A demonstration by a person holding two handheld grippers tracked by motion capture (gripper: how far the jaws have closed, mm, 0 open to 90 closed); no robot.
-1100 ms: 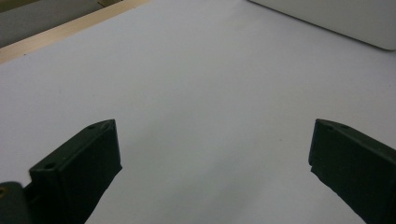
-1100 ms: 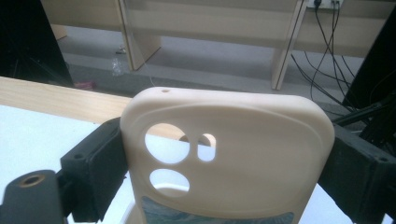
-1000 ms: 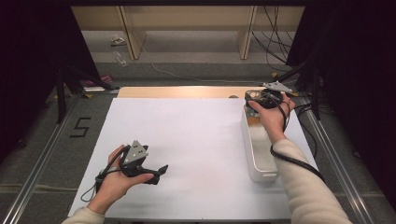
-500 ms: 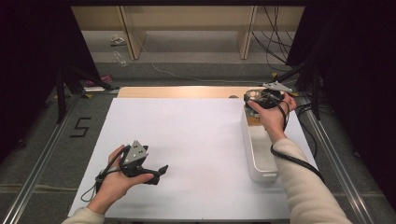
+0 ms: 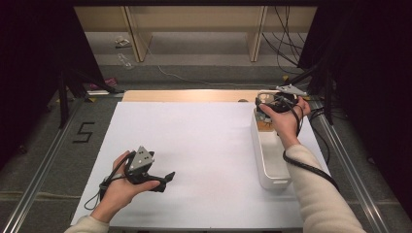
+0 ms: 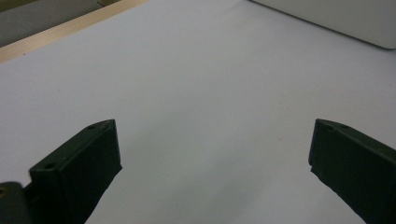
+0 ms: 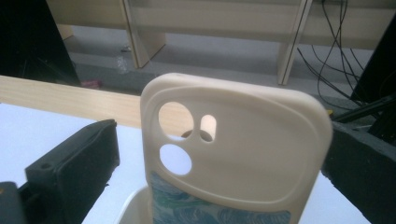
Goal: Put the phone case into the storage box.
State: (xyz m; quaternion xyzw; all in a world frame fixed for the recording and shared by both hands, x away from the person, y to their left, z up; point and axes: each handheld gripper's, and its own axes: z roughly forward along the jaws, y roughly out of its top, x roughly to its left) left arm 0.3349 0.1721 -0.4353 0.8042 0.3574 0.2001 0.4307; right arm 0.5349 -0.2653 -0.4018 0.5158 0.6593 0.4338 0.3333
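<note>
I work in a lab-like recording booth: black curtains (image 5: 29, 73) around my white surface (image 5: 194, 145), metal rails (image 5: 39, 174), loose cables (image 5: 286, 39), and a floor marking "5" (image 5: 83, 132).

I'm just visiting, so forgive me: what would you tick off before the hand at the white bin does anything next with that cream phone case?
1. Right hand-held gripper open: ok, its jaws have just been opening and stand wide on either side of the case.
2. Phone case standing upright in the white bin: ok, its lower end sits inside the bin.
3. Pads clear of the case: cannot tell on the right side; a gap shows on the left.
4. Whether the case will stay upright once left alone: cannot tell.
5. Left hand-held gripper open and holding nothing: ok, it is over the white tabletop.
</note>
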